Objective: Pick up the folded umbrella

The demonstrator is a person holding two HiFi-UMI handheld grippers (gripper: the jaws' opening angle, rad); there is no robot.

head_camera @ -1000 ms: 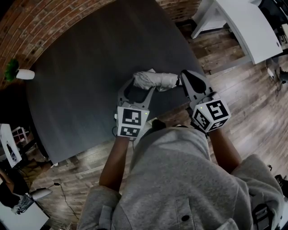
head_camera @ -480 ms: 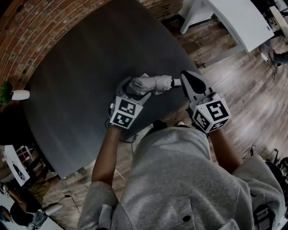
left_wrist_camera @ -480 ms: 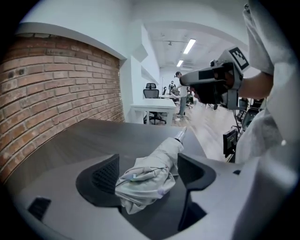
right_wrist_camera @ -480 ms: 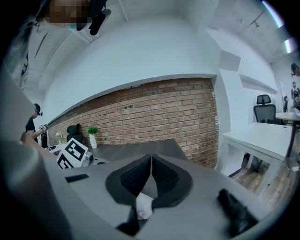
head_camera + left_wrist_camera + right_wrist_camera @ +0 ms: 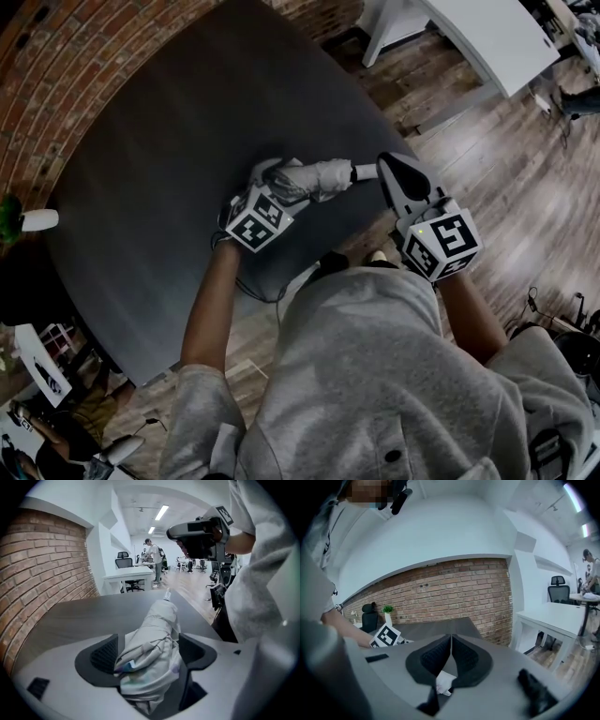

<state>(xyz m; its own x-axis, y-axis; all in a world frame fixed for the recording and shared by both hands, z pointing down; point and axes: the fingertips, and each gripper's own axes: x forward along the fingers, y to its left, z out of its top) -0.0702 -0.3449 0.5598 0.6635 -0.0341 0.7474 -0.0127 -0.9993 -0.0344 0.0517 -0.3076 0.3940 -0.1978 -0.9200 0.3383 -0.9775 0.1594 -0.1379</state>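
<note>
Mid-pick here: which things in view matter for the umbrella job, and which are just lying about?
Job: folded umbrella; left gripper, fingers just opened, astride it; right gripper, shut, at its narrow end.
Lying about: potted plant; white desk; office chair.

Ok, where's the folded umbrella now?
Head view: the light grey folded umbrella lies on the dark grey table near its front edge, bunched end between the left gripper's jaws, which have just been opening, thin end toward the right gripper.

No words, numbers or brand names can be read anywhere. The only sign-like marks are black-and-white square code patterns on the white plastic cube (image 5: 255,221) of the left gripper (image 5: 148,641) and on the twin cube (image 5: 439,246) of the right gripper (image 5: 451,644).
</note>
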